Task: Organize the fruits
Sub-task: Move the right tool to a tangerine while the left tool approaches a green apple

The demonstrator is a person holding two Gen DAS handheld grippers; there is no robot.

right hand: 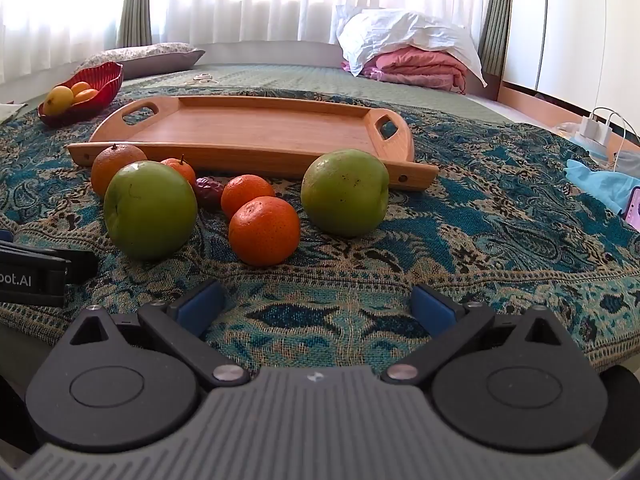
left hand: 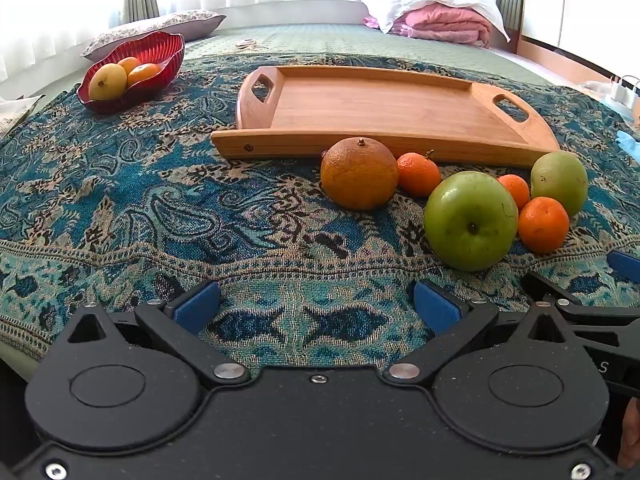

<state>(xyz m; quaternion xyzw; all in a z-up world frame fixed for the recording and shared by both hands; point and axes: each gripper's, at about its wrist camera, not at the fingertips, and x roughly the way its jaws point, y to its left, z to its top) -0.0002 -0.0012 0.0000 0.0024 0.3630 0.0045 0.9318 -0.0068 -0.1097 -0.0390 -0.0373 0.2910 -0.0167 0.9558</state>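
Both grippers, left gripper [left hand: 316,306] and right gripper [right hand: 318,306], hover with jaws spread wide and nothing between them, above a blue paisley cloth [left hand: 160,220] covering a bed. Just beyond lie two green apples [right hand: 150,210], three mandarins [right hand: 264,230], one large orange [left hand: 359,174] and one dark date [right hand: 210,192]. Behind them sits one wooden tray [right hand: 256,128], then one red bowl [left hand: 156,50] with three fruits, two pillows and curtains.

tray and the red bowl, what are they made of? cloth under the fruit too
Tray: wood, likely bamboo; pale strip grain, smooth satin finish.
Red bowl: looks like glass or glossy plastic; translucent ribbed wall, can't tell which.
Cloth: woven textile; visible weave, matte paisley pattern.
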